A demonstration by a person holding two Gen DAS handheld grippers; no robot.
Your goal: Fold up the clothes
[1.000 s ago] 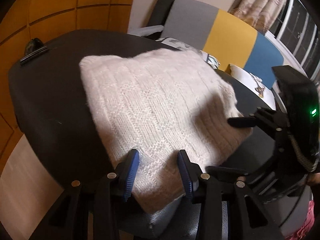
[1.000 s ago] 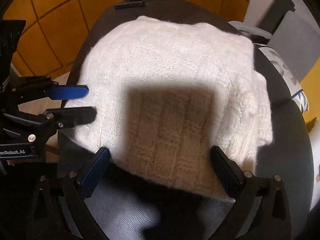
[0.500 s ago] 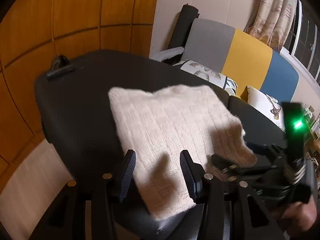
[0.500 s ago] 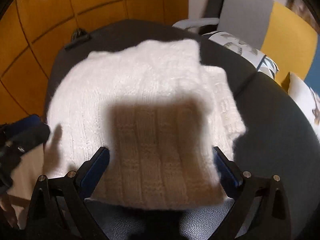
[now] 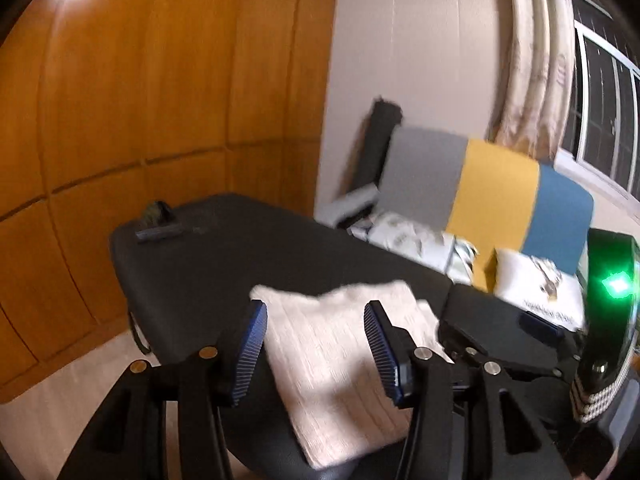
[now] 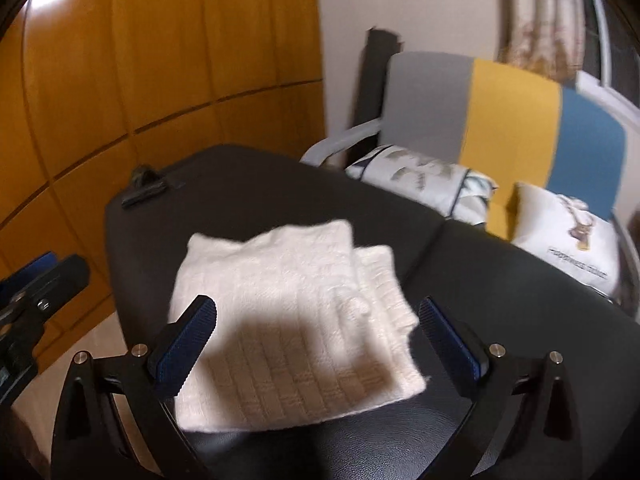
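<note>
A folded cream knitted sweater (image 6: 288, 320) lies flat on the black padded table (image 6: 500, 300), near its front edge. The same sweater (image 5: 332, 368) shows in the left wrist view between and beyond the blue pads. My left gripper (image 5: 316, 352) hangs above the sweater, open and holding nothing. My right gripper (image 6: 316, 340) is also raised above the sweater, open wide and empty. The right gripper's black body with a green light (image 5: 612, 320) shows at the right of the left wrist view. The left gripper's tips (image 6: 48, 280) show at the left edge of the right wrist view.
A small black clip-like object (image 6: 144, 192) lies at the table's far left corner. Behind the table stands a grey, yellow and blue sofa (image 6: 512, 120) with printed cushions (image 6: 568, 232). Orange wood panelling (image 5: 140, 100) covers the left wall. Pale floor (image 5: 60, 400) shows at the lower left.
Both grippers have pulled up and back from the sweater, which now looks smaller and farther away. The sweater lies still on the table. Both stay open.
</note>
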